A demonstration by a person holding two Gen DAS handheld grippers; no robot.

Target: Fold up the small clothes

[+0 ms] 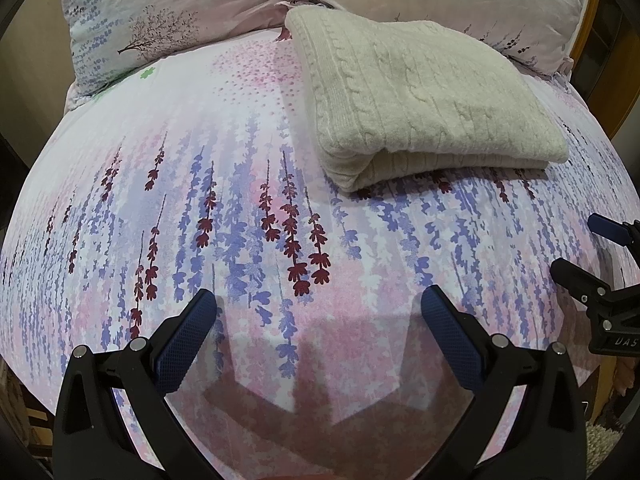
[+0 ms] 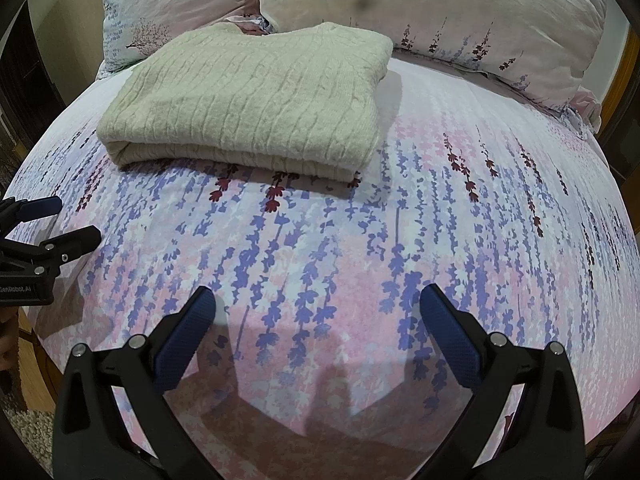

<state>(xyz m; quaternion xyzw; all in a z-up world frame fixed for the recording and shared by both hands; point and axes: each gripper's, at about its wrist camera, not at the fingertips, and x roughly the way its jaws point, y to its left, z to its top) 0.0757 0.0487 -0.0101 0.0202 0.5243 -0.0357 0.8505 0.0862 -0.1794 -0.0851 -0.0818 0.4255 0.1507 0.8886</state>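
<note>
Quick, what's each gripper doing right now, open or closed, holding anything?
Left gripper: open, holding nothing, over the bedsheet.
Right gripper: open, holding nothing; the folded sweater lies ahead, untouched.

A bedroom: floral bed (image 1: 240, 200) with pillows (image 2: 460, 12).

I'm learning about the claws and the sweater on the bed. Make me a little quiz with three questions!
1. True or false: the cream sweater lies folded on the flowery bedsheet.
2. Which is right? A: both claws are open and hold nothing. B: the left claw grips the sweater. C: the right claw grips a pillow.
3. Fill in: behind the sweater, at the head of the bed, lie two ____.

Key: 1 true; 2 A; 3 pillows.
</note>
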